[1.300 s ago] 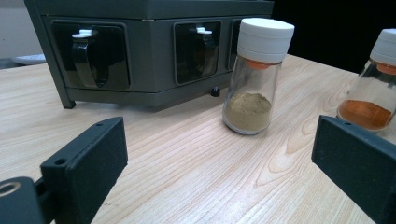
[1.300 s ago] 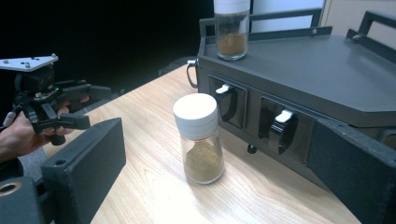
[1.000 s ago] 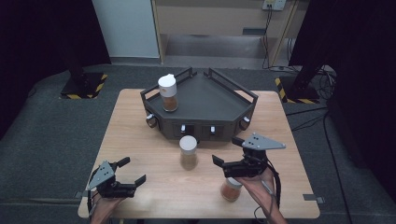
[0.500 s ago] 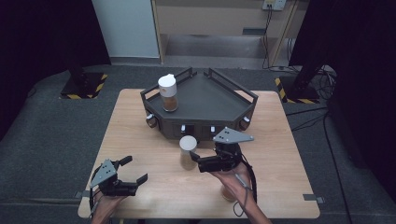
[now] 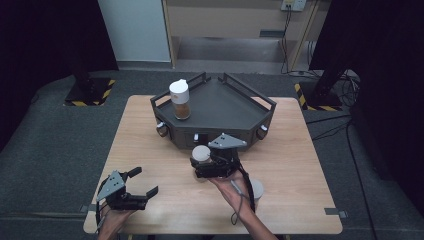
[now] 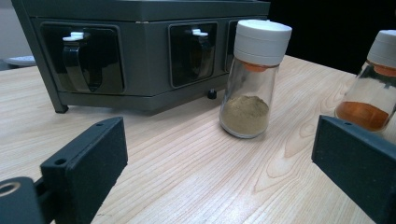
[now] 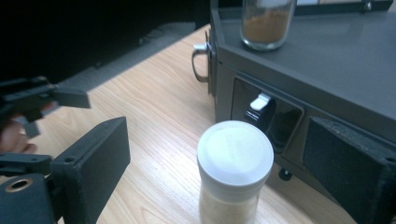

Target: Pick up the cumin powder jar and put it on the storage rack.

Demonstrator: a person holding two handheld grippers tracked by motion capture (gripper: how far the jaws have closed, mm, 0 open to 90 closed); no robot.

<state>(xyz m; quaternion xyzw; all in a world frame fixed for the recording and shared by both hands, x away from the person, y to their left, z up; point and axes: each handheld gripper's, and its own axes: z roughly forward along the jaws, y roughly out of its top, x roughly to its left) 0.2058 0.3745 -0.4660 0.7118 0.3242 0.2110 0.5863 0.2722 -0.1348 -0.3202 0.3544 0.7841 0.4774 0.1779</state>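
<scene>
We're mid-reach with the right gripper, jaws just closing but still released around the tan jar standing at the rack's 6 o'clock; next: clench below the lid, lift straight; left gripper idles, released.

Overhead lighting, fairly even on the wooden table; surroundings fall off to near black at left and right of the high view. High view soft, low in detail, mild grain in the dark floor areas. Short, diffuse shadows under the rack and beside the jar. Left gripper view: sharp on the wood grain and the jar of pale powder; near jaws slightly soft. Right gripper view: bright glare patch on the wood left of the white cap; cap overexposed, jaws blurred, background black.
</scene>
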